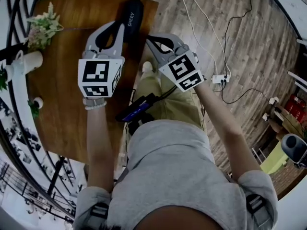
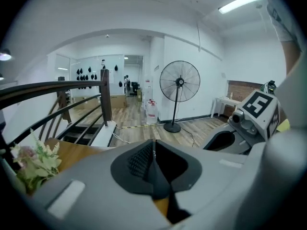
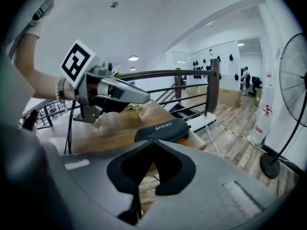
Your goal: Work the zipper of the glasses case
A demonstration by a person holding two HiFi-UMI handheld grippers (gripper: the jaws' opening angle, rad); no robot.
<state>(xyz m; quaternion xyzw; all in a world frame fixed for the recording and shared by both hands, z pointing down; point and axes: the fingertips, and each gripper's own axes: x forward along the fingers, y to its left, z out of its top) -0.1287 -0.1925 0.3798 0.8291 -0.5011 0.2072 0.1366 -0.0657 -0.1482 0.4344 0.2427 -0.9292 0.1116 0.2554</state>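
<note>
A black glasses case [image 1: 130,18] with white lettering lies closed at the far right corner of the wooden table [image 1: 67,109]. My left gripper [image 1: 116,25] hovers just left of the case, its jaws shut with nothing between them. The right gripper [image 1: 149,39] is off the table's right edge, a little short of the case, also shut and empty. In the right gripper view the case [image 3: 163,130] sits past my closed jaws [image 3: 153,143], and the left gripper [image 3: 146,98] hangs above the tabletop. The left gripper view looks over the case into the room, its jaws [image 2: 153,145] meeting at the tip.
A bunch of flowers [image 1: 42,28] and a white pot [image 1: 26,61] stand at the table's left side, beside a dark railing [image 1: 12,143]. A power strip [image 1: 220,79] with cables lies on the wood floor at right. A standing fan [image 2: 179,83] is further off.
</note>
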